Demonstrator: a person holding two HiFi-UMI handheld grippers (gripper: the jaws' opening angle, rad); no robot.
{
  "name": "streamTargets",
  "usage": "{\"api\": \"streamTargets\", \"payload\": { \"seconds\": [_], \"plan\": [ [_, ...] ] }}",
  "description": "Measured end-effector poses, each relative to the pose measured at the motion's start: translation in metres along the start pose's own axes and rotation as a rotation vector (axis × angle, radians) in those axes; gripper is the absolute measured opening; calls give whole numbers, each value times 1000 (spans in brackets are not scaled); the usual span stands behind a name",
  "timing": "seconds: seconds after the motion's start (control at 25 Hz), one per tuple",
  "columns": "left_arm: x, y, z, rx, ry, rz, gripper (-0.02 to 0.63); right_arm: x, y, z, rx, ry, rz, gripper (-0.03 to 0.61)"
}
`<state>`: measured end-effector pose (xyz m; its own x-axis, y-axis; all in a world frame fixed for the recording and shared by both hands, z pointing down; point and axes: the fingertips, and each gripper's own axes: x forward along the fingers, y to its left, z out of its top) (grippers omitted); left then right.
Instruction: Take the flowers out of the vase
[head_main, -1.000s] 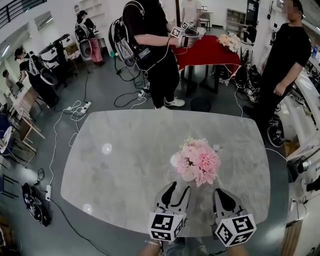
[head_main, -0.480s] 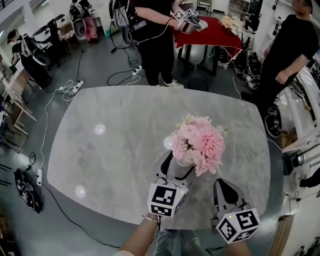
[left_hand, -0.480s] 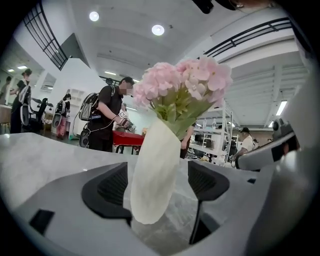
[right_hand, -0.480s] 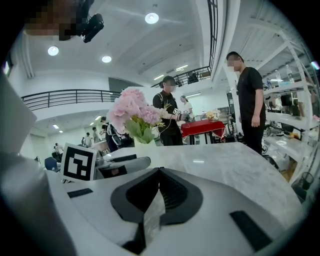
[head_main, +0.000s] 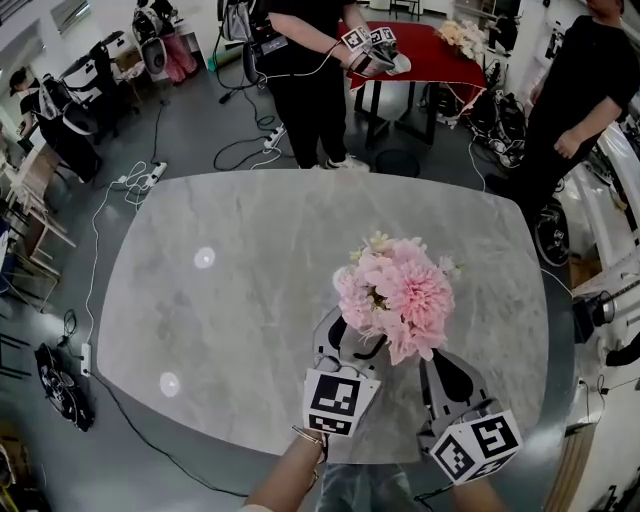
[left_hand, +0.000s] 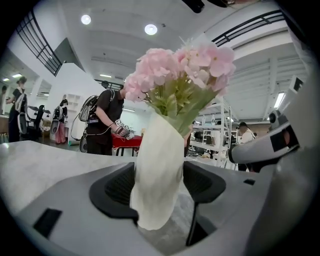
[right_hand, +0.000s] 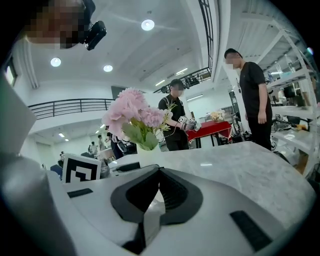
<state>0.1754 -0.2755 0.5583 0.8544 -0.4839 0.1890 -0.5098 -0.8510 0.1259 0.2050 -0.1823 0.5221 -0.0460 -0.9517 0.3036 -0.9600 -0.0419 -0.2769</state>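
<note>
A bunch of pink flowers (head_main: 395, 295) stands in a cream vase (left_hand: 157, 175) on the grey marble table (head_main: 220, 300), right of centre and near me. The blooms hide most of the vase in the head view. My left gripper (head_main: 355, 340) reaches in level from the near side with the vase between its jaws. They are closing, and both pads lie against the vase's sides. In the left gripper view the flowers (left_hand: 180, 80) rise above the jaws. My right gripper (head_main: 445, 375) is shut on nothing, just right of the vase and short of it. From there the flowers (right_hand: 132, 117) show ahead to the left.
A person in black (head_main: 300, 60) with grippers stands beyond the table's far edge, by a red-covered table (head_main: 430, 55). Another person in black (head_main: 580, 90) stands at the far right. Cables (head_main: 150, 180) lie on the floor at the left. The table's near edge is just under my hands.
My left gripper has moved forward from the table's near edge to the vase and opened its jaws around it. The right gripper has stayed where it was, shut.
</note>
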Motion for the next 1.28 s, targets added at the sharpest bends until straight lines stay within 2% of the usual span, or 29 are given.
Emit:
{"api": "streamTargets", "payload": {
  "seconds": [0.12,0.32,0.52,0.64,0.72,1.28],
  "plan": [
    [-2,1,-2,3,4,-5,305,3,4,5,10,-24,14,17],
    [-4,1,-3,1,7,-4,302,12,19,15,-50,-44,77,18],
    [-7,1,-3,-4,5,-3,302,21,26,21,-59,-59,112,24],
    [-7,1,-3,-10,-6,-5,302,27,29,23,-67,-59,137,101],
    [-6,1,-4,-10,-12,-6,301,31,29,24,-73,-63,145,129],
    [-9,-8,-6,16,-4,-20,299,40,41,51,-164,-129,224,204]
  ]
}}
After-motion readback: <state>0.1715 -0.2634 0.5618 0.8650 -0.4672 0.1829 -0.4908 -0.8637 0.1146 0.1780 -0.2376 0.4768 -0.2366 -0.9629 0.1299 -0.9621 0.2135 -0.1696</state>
